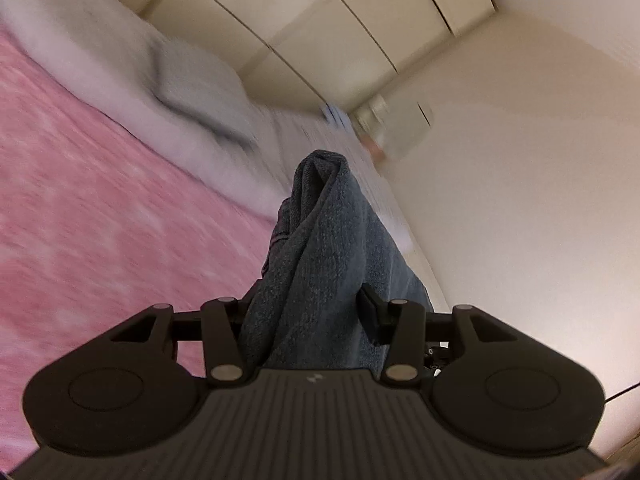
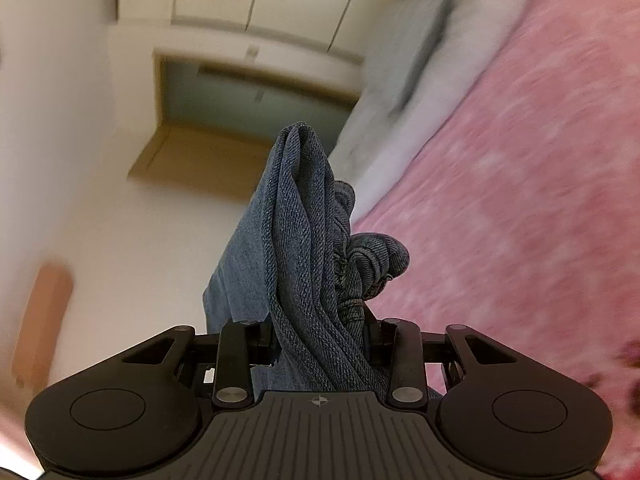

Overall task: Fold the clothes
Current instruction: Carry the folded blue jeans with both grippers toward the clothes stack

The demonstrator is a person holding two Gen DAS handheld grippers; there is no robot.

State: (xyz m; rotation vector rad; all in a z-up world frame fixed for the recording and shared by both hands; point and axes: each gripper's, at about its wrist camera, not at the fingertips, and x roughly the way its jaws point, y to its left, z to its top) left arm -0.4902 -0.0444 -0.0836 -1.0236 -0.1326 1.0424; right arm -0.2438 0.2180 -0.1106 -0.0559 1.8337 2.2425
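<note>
The pink bed (image 1: 100, 220) lies open and bare. A grey pillow (image 1: 200, 92) bounds its far edge. Bunched denim (image 2: 304, 240) fills each claw.

Pink bedspread (image 1: 100, 220), grey pillows (image 1: 192, 92), cream wardrobe doors (image 1: 320, 20).

Two grippers (image 1: 308, 312) (image 2: 320, 340), each clamped on one bunch of blue denim (image 1: 320, 248) (image 2: 296, 240). One pink bedspread (image 1: 100, 220). One grey pillow (image 1: 192, 92). One white wardrobe (image 1: 320, 20).
</note>
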